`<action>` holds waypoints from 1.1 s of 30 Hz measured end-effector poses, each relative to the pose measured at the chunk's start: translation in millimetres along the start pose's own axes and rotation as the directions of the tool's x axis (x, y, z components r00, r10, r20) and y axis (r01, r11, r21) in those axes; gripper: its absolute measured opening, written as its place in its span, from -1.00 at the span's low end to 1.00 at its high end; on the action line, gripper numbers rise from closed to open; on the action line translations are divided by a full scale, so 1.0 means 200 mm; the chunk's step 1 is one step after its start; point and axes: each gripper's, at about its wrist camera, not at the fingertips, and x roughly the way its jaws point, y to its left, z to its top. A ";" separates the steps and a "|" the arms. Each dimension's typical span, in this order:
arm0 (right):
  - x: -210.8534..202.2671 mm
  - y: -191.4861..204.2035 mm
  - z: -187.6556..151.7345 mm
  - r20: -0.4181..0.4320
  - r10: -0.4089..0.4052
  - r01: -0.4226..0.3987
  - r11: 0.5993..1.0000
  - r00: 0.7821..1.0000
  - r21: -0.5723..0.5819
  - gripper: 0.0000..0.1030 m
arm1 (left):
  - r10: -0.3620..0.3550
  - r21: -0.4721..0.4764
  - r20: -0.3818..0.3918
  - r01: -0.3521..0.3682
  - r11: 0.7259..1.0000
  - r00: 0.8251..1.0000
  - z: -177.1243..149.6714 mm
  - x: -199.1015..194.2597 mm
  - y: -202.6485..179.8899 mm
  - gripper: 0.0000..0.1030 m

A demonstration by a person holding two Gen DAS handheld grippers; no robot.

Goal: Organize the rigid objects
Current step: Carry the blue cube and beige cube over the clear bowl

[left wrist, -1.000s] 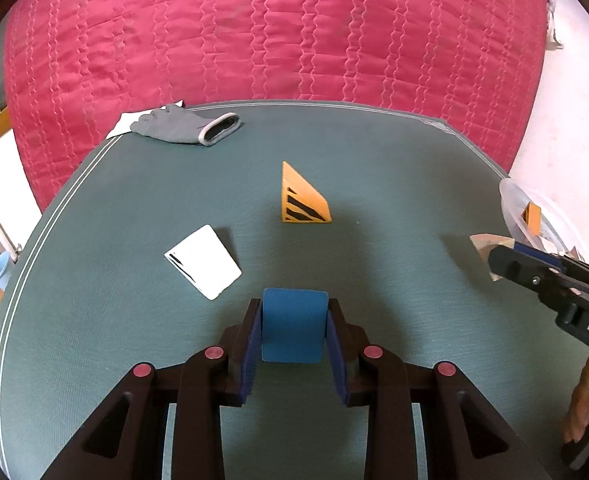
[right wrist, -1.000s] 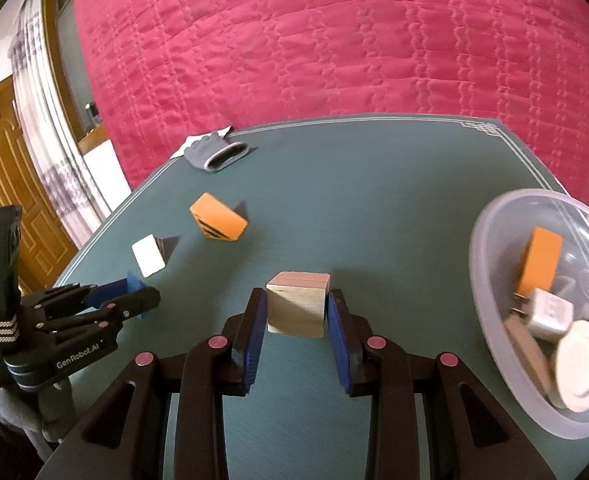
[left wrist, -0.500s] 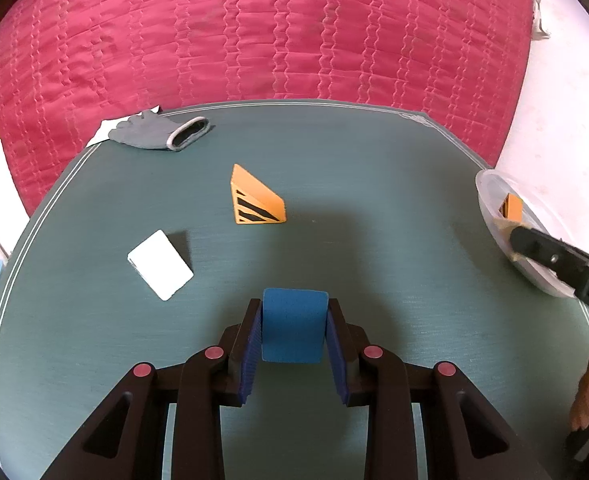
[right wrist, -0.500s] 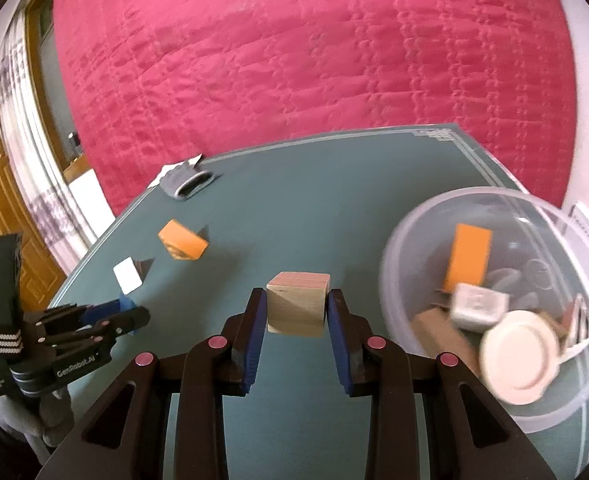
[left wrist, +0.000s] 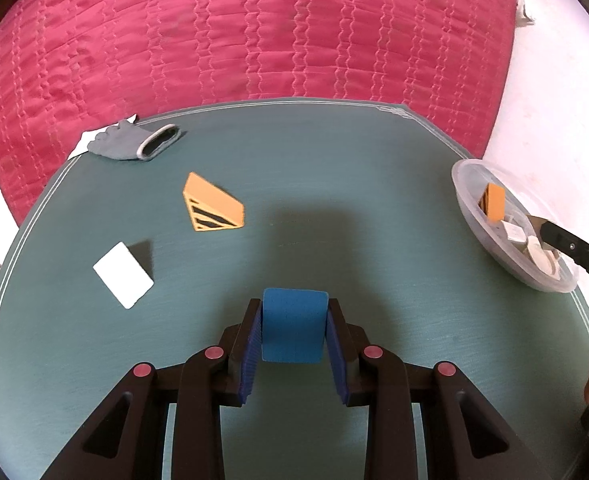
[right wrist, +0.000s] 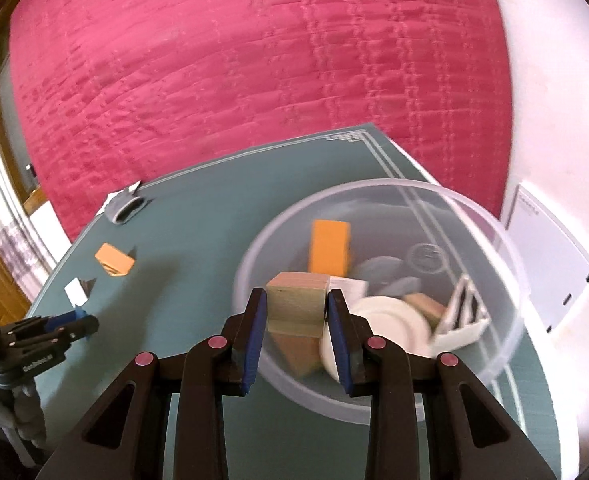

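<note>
Right gripper (right wrist: 296,332), lower centre of the right wrist view: clamped on a wooden block (right wrist: 297,304), held over the near rim of the clear tub (right wrist: 512,256) filling the centre right.

Left gripper (left wrist: 294,338), lower centre of its view: clamped on a blue block (left wrist: 293,326) above the green table (left wrist: 334,200).

Judgement: carry the wooden block further past the rim, lower it, then let go, clear of the white disc (right wrist: 386,320).

Loose, left of centre: white card (left wrist: 123,275), then orange wedge (left wrist: 212,204).
</note>
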 end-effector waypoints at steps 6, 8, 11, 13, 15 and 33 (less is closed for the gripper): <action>0.00 -0.10 -0.01 -0.003 -0.027 0.027 0.999 1.000 0.035 -0.38 | -0.006 0.020 -0.002 0.006 1.000 1.000 0.02 0.00 -0.07 -0.38; -0.01 -0.14 -0.01 0.005 -0.040 0.040 0.998 0.999 0.047 -0.38 | -0.009 0.027 -0.001 0.009 1.000 1.000 0.02 0.00 -0.09 -0.38; -0.01 -0.18 -0.01 0.010 -0.060 0.059 0.996 0.998 0.064 -0.37 | -0.017 0.039 0.002 0.017 0.999 1.000 0.04 0.00 -0.13 -0.38; -0.02 -0.20 -0.01 0.008 -0.058 0.058 0.995 0.998 0.078 -0.31 | -0.025 0.051 0.005 0.025 0.998 1.000 0.05 0.00 -0.16 -0.38; -0.03 -0.23 -0.01 0.019 -0.058 0.056 0.993 0.998 0.100 -0.13 | -0.033 0.062 0.007 0.032 0.998 0.999 0.06 0.00 -0.19 -0.38; -0.14 -0.34 0.01 0.138 -0.144 0.118 0.976 0.980 0.182 -0.12 | -0.162 0.173 0.003 0.159 0.972 0.987 0.17 0.02 -0.55 -0.38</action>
